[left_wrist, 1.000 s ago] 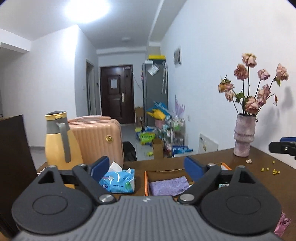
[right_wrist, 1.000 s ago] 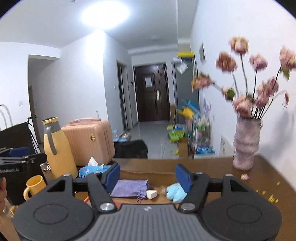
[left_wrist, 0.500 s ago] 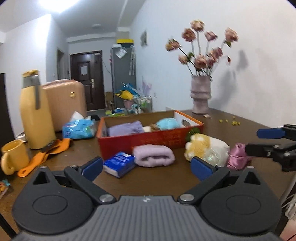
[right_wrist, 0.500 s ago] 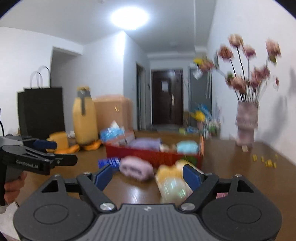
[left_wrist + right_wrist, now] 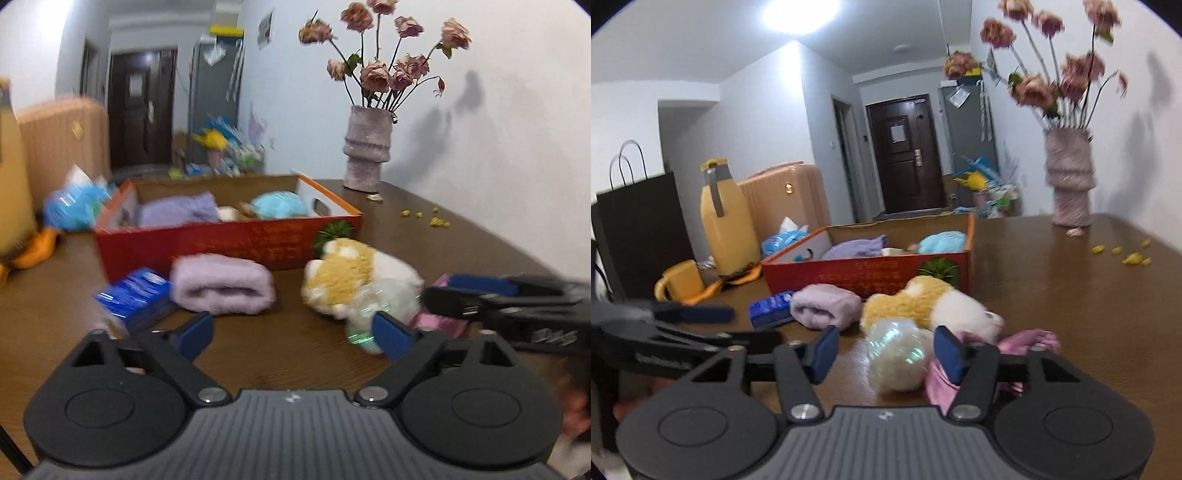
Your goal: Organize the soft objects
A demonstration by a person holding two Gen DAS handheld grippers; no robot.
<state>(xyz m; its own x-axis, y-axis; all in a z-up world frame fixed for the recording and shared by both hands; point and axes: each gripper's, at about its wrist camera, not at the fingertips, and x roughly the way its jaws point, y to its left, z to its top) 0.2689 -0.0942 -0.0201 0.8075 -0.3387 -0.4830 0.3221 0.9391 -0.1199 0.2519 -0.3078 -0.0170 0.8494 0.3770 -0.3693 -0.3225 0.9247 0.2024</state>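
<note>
Plush toy just beyond right tool

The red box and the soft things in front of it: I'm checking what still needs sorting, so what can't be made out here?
- Red box: its front wall hides the floor in both views.
- Pink cloth: mostly behind the right gripper; in the left wrist view, behind the plush toy.
- Blue packet: blurred, print unreadable.
- Small pale item in the box: too small to tell.
</note>
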